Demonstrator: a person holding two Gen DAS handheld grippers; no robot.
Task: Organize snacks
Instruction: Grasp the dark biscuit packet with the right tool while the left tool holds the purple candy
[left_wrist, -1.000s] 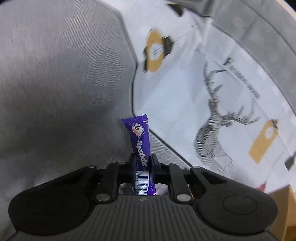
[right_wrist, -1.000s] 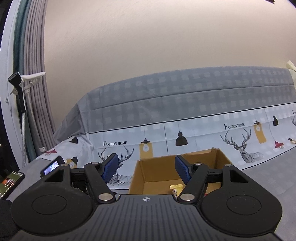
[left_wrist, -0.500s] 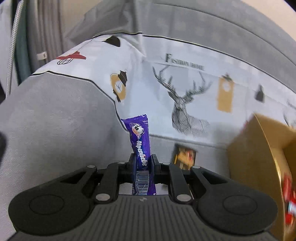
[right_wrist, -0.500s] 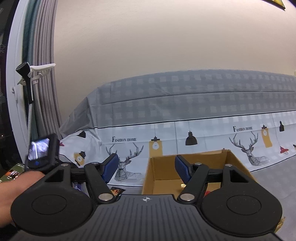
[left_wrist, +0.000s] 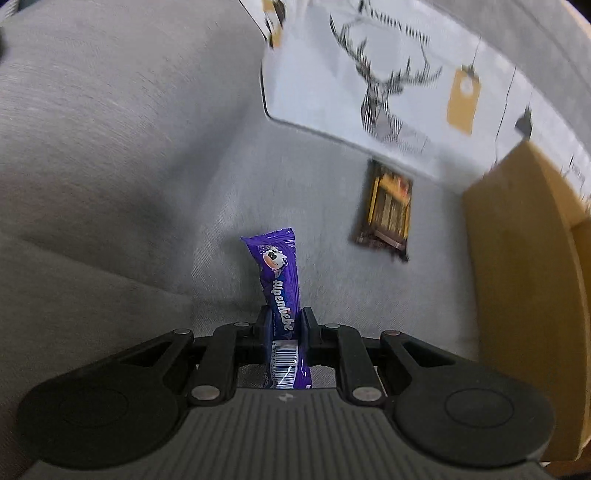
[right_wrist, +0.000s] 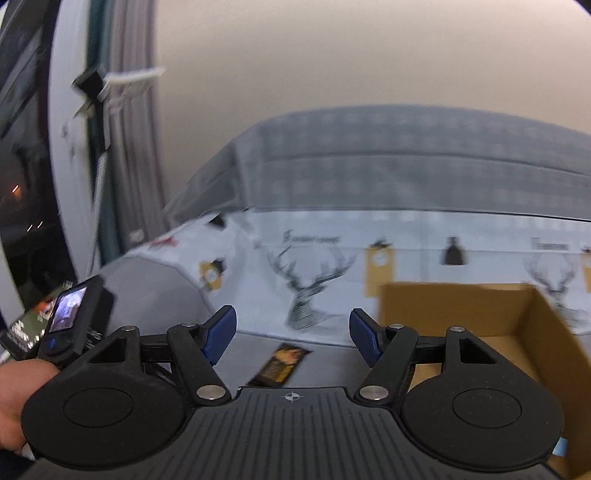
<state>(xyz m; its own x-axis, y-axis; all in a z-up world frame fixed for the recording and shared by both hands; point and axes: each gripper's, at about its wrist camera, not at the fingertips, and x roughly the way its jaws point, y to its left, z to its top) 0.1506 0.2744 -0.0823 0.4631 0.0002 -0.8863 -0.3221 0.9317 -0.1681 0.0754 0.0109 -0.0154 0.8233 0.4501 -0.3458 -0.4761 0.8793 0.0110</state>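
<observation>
So: 1 purple candy stick (left_wrist: 280, 288) in closed L tool (left_wrist: 283, 325), R tool (right_wrist: 291, 332) open, 1 dark snack pkt (left_wrist: 388, 210), 1 cardboard box (left_wrist: 524, 266)

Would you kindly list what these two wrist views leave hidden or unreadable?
- Cardboard box contents: left wrist view shows only its outer wall, cut by the right edge; in the right wrist view the right gripper body covers the floor.
- Dark snack packet: motion blur makes its label unreadable in both views.
- Purple Alpenliebe candy stick: its lower end is hidden behind the left gripper.
</observation>
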